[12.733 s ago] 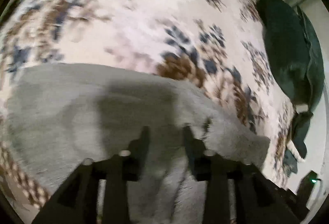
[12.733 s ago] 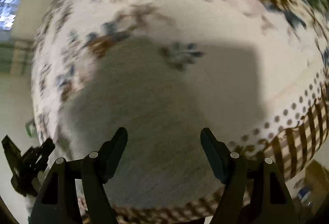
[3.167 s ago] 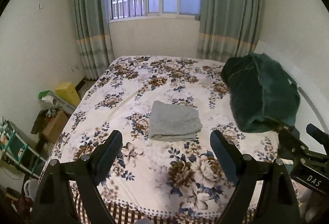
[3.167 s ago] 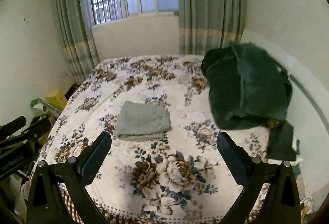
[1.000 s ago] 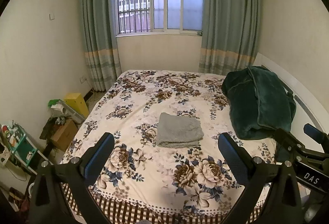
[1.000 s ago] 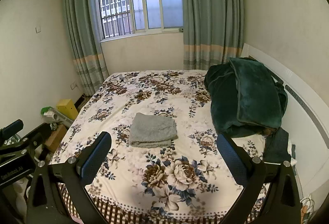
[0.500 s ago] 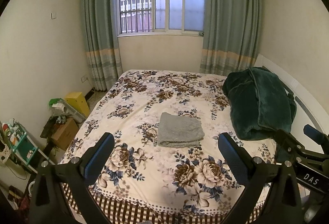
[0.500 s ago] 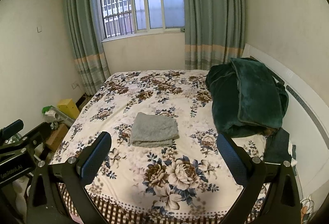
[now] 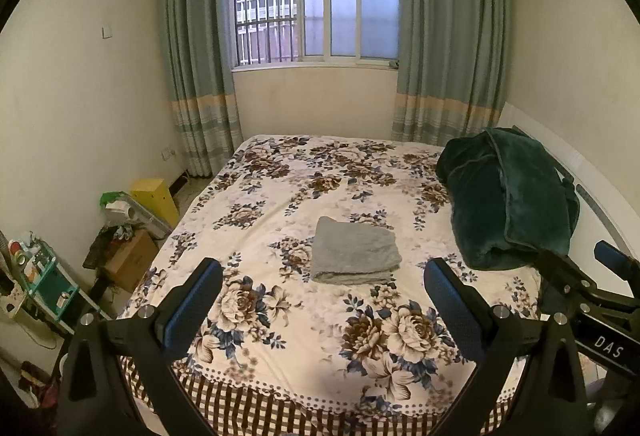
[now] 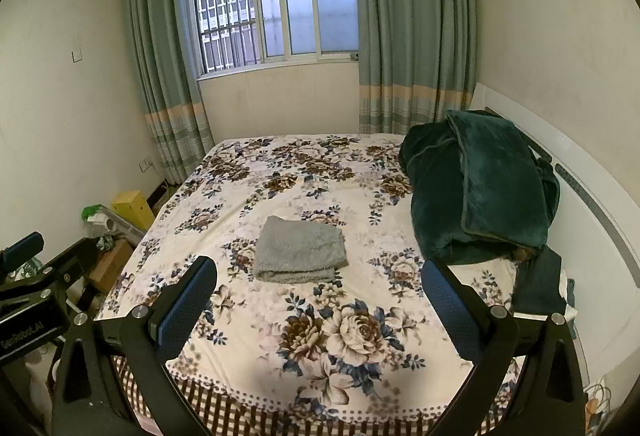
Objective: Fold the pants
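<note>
One folded grey pants (image 9: 354,256) on floral bed (image 9: 280,336).

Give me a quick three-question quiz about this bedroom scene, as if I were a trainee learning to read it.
1. True or false: the grey pants lie folded on the floral bedspread.
2. Is either the left gripper or the right gripper holding anything?
3. Seen from the right wrist view, the green blanket is: A) left of the pants, B) right of them, C) on top of them.

Key: 1 true; 2 no, both are open and empty; 3 B.
</note>
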{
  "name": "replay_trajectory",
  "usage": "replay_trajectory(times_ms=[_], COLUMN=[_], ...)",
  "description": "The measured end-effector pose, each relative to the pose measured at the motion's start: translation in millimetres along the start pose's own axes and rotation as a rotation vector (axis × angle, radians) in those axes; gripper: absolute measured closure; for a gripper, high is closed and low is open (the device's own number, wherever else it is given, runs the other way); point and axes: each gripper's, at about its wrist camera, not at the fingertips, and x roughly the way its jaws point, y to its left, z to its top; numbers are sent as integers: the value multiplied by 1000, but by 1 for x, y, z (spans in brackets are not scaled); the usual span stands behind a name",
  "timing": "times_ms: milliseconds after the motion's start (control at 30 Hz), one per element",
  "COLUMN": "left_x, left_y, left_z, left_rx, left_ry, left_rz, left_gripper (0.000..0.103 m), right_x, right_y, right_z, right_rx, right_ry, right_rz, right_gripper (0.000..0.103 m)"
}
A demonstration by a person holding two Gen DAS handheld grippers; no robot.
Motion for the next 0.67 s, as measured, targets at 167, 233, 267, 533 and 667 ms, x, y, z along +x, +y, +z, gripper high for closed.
replay_trajectory(times_ms=[167, 233, 267, 533, 667], left_x=[0, 0, 0, -4, -11], left_y=[1, 1, 1, -1, -2], left_z=[0, 0, 0, -4, -8], left_rx=[3, 2, 2, -1, -8], left_ry=[0, 0, 0, -12, -16], left_rz=[-3, -3, -1, 7, 12], left_gripper=[0, 0, 0, 0, 0], right_x=[1, 1, 1, 2, 2], right_y=[-1, -1, -1, -2, -2], right_z=[1, 0, 0, -1, -1], right_rx=[-2, -3, -3, -4, -4], right_ry=[0, -1, -1, -1, -2], right_rz=[4, 2, 4, 7, 5], right_gripper=[0, 0, 0, 0, 0])
